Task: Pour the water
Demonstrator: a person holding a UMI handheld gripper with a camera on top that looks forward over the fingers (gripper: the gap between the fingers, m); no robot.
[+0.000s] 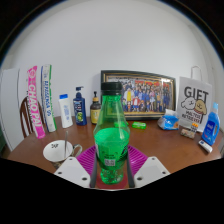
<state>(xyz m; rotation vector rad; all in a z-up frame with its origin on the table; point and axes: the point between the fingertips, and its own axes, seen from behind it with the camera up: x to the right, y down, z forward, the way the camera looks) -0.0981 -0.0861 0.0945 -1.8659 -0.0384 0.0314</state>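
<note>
A green plastic bottle (111, 128) with a dark cap stands upright between my gripper's (112, 168) two fingers. Both magenta pads (137, 160) press on its lower body, so the gripper is shut on the bottle. The bottle's base is hidden low between the fingers, so I cannot tell whether it rests on the brown table (170, 145) or hangs just above it.
A white cup (56, 150) sits to the left of the fingers. Small bottles (79, 106) and tall boxes (38, 98) stand at the back left. A framed photo (140, 94) leans on the wall. A gift bag (196, 103) and a blue bottle (211, 124) stand at the right.
</note>
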